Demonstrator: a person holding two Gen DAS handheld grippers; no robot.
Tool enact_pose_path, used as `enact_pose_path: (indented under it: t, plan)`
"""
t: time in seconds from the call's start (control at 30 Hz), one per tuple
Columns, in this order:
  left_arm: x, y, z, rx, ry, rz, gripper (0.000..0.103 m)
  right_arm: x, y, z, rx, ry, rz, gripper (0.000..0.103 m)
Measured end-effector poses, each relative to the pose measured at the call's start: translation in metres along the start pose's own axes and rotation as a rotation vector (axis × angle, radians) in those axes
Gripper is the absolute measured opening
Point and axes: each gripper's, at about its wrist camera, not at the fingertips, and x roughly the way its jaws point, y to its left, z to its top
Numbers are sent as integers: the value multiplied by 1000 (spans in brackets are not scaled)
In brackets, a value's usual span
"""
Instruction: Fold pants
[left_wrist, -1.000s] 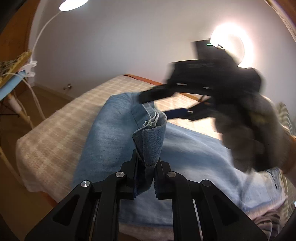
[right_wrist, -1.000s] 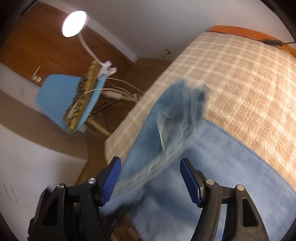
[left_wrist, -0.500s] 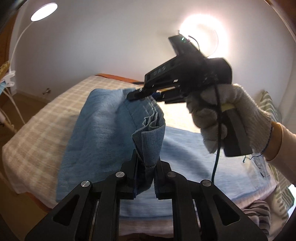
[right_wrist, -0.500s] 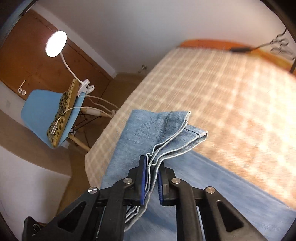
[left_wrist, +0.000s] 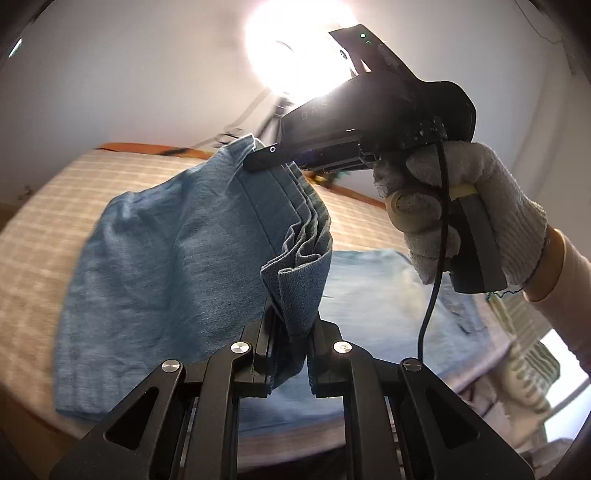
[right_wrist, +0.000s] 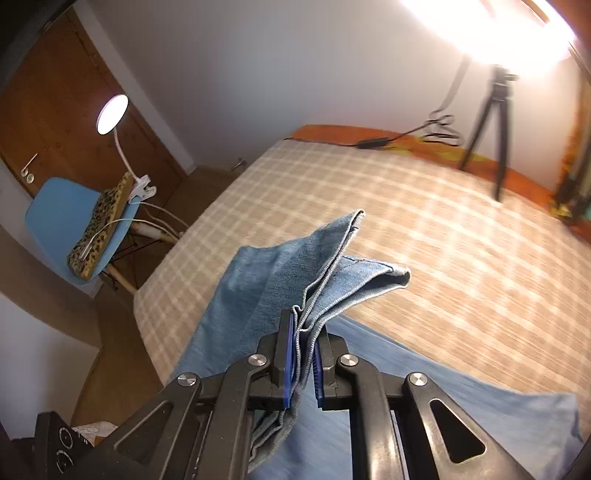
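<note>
Light blue denim pants (left_wrist: 166, 258) lie on a bed with a beige checked cover (left_wrist: 48, 206). My left gripper (left_wrist: 290, 332) is shut on the bunched hem of the leg ends and holds it lifted. My right gripper (left_wrist: 266, 158), held by a gloved hand (left_wrist: 472, 206), is shut on the other corner of the same hem, farther away. In the right wrist view the right gripper (right_wrist: 304, 354) pinches the stacked hem layers (right_wrist: 332, 273) above the bed (right_wrist: 461, 236). The rest of the pants (right_wrist: 424, 413) lies flat below.
A blue chair (right_wrist: 66, 218) with a leopard-print cushion and a clip lamp (right_wrist: 112, 114) stands left of the bed. A bright light on a tripod (right_wrist: 495, 122) stands behind the bed's far edge. A wooden door (right_wrist: 55, 110) is at the left.
Both grippers have lifted the leg hems higher off the bed. The right gripper, open a second ago, closed on the hem and stays shut.
</note>
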Motion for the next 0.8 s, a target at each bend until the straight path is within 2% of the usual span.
enact_pose_path:
  t: [0.43, 0.8]
  plan:
    - [36, -106, -9, 134, 118, -171, 11, -89, -89, -62, 85, -37, -125, 6]
    - [70, -184, -10, 235, 196, -279, 11, -157, -162, -113, 196, -108, -196, 6]
